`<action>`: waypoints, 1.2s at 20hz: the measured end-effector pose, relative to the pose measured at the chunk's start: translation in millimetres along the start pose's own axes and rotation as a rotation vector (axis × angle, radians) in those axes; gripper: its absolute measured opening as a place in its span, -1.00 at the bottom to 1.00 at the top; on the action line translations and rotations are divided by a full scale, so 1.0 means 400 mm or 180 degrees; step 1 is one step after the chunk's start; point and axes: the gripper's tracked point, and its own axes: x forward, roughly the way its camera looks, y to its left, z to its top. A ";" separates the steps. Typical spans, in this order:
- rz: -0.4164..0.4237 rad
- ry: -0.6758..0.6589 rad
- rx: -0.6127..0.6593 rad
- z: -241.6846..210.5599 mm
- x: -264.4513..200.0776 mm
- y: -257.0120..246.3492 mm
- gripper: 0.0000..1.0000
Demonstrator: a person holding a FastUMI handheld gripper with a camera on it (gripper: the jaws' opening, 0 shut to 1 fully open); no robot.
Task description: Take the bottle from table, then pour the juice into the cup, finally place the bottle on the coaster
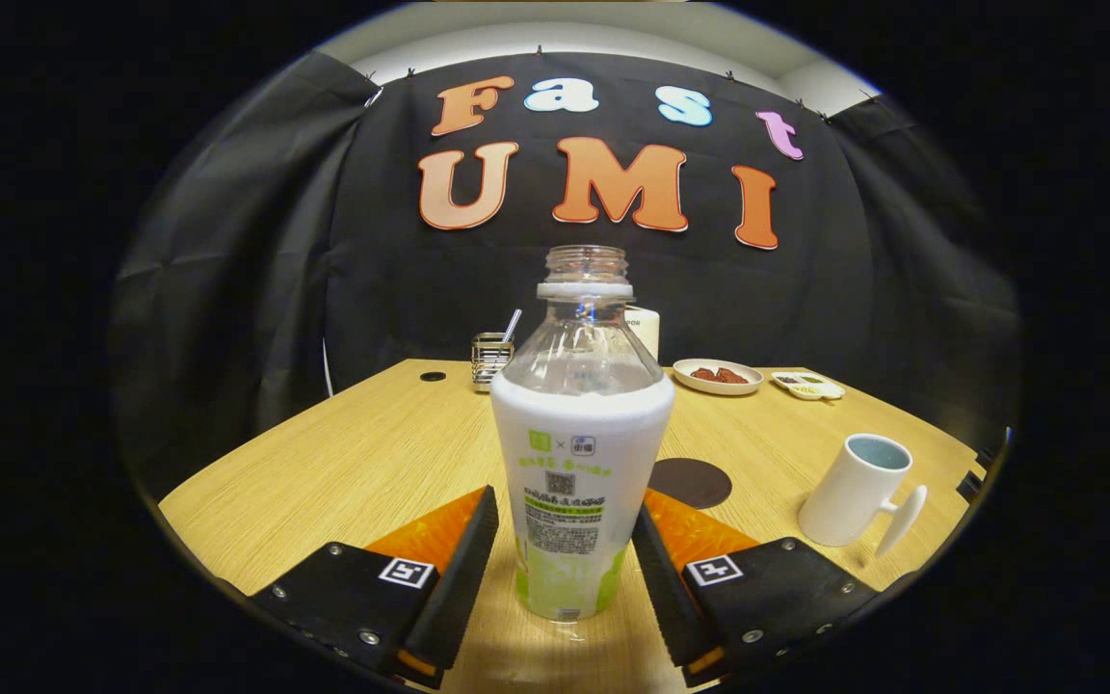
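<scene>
Bottle lined up, not gripped yet

The uncapped bottle [581, 453] is stood on the counter [372, 453] at frame centre, between the released hand-held gripper [565, 569]; light, squashy plastic probably, best gripped mid-label.

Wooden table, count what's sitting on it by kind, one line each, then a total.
Bottles: 1, the uncapped clear plastic bottle with a white label, standing between the open gripper fingers
Cups: 2, white mug, pale cup behind the bottle
Coasters: 1, dark round coaster
Dishes: 2, round plate, small tray
Wire holders: 1
Total: 7
</scene>
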 end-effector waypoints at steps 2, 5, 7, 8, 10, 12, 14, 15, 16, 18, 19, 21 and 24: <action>0.0022 -0.0020 0.0011 -0.004 0.008 0.001 0.37; 0.0088 -0.0008 0.0061 -0.002 0.007 0.008 0.23; 0.0130 0.0027 0.0127 -0.001 0.009 0.012 0.21; 0.0183 0.0012 0.0202 0.008 0.008 0.018 0.21; 0.0278 -0.0034 0.0452 0.032 0.013 0.026 0.21; 0.0357 -0.0064 0.0801 0.060 0.018 0.027 0.15; 0.0421 -0.0095 0.1188 0.084 0.024 0.020 0.15; 0.0424 -0.0121 0.1387 0.096 0.027 0.009 0.15; 0.0439 -0.0156 0.1581 0.109 0.031 -0.002 0.15; 0.0465 -0.0187 0.1952 0.126 0.039 -0.024 0.14; 0.0469 -0.0201 0.2122 0.132 0.043 -0.040 0.15; 0.0481 -0.0230 0.2430 0.141 0.051 -0.063 0.14; 0.0514 -0.0272 0.2802 0.152 0.062 -0.081 0.14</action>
